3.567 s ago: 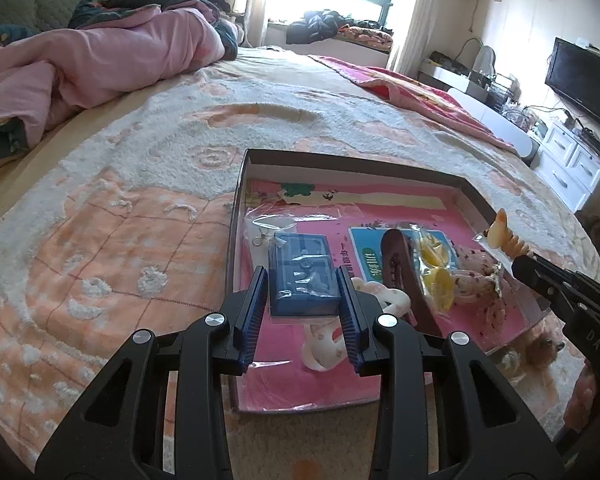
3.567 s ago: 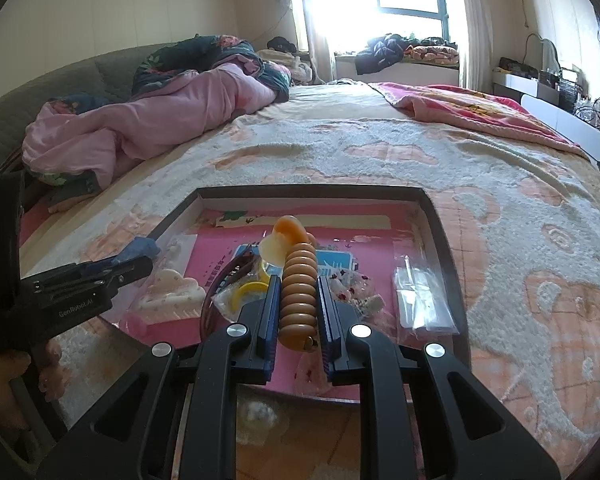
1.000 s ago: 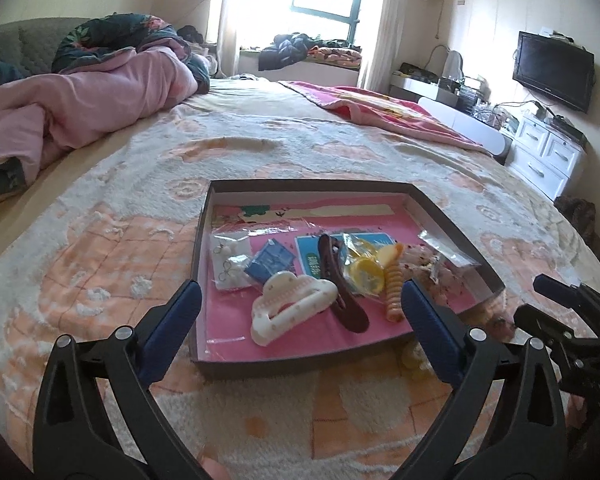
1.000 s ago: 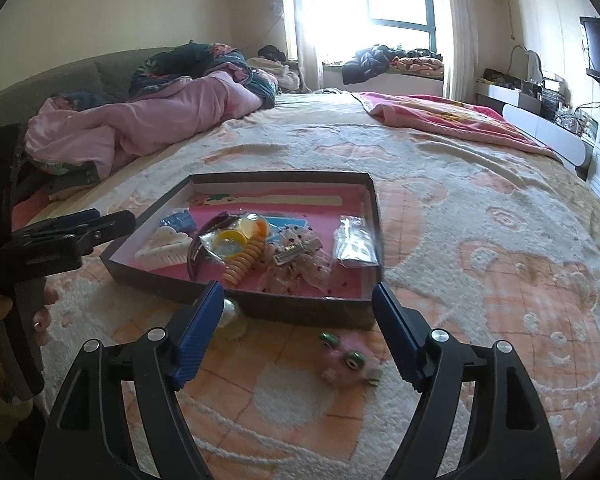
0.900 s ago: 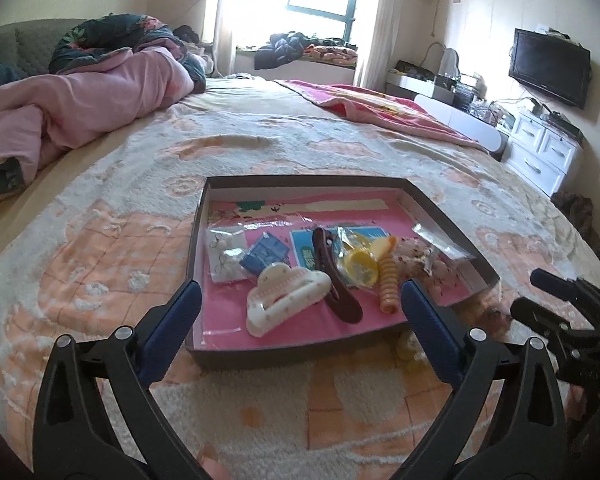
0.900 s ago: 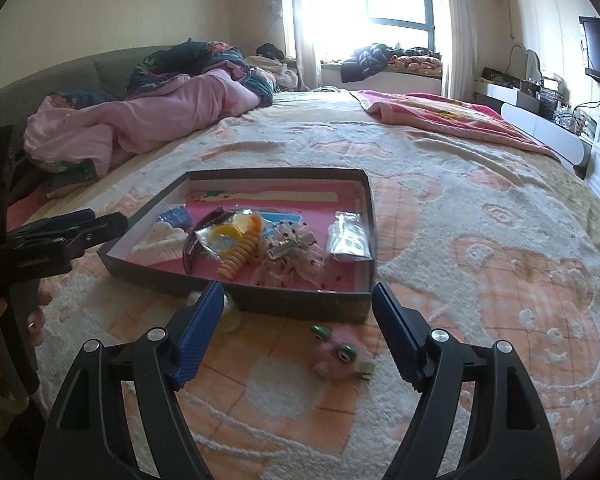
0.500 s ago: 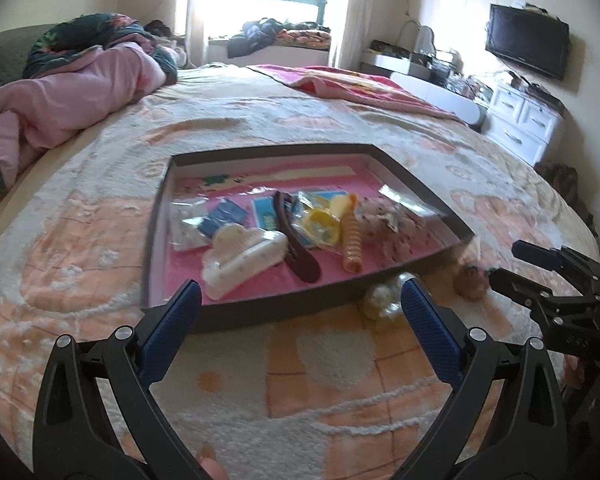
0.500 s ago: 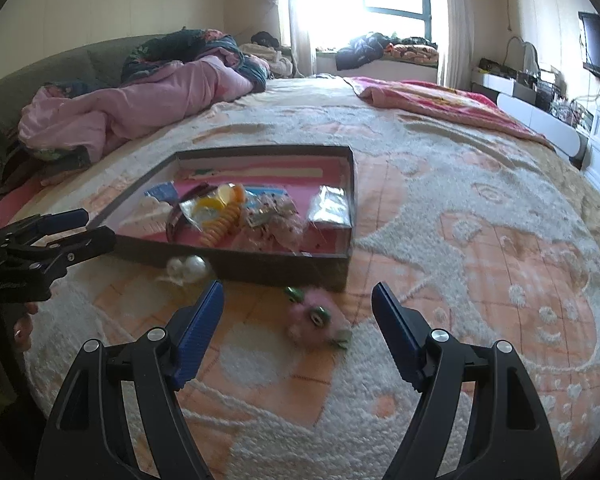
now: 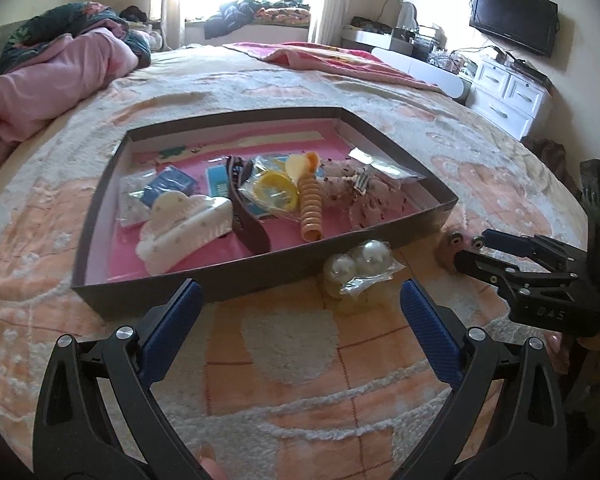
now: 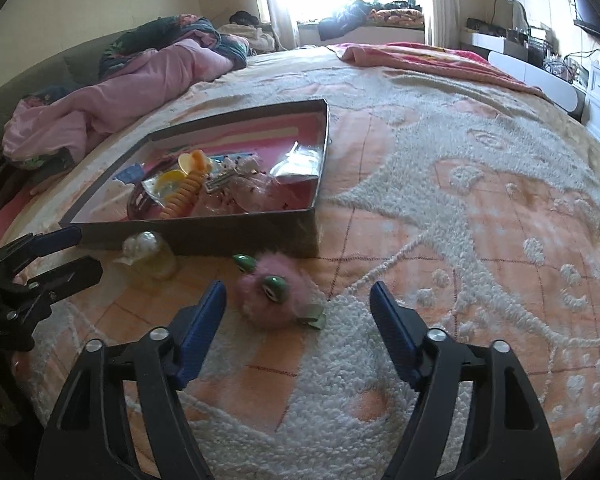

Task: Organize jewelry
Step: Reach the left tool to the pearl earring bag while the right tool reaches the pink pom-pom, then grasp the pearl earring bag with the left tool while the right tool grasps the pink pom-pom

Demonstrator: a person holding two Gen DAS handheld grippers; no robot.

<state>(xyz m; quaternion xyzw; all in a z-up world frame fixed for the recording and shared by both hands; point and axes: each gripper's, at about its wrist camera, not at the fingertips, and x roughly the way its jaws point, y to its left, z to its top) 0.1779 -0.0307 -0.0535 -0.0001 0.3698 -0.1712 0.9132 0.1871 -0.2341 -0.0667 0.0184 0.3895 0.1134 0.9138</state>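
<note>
A shallow dark box with a pink floor lies on the bedspread. It holds a white cloud claw clip, a brown hair clip, an orange spiral clip and small bags. In front of its near wall lie a bag of pearl balls and a fluffy pink clip with green eyes. My left gripper hangs open just short of the pearl bag. My right gripper is open, its jaws closing, with the pink clip lying between its fingertips and touching neither pad.
Pink quilts are heaped at the far left of the bed. A white dresser and a wall television stand to the right. Each gripper shows in the other's view: the right gripper, the left gripper.
Both grippers have sunk and come closer to the bedspread in front of the box. The pearl bag and the pink clip now sit at their fingertips. The right jaws have narrowed slightly.
</note>
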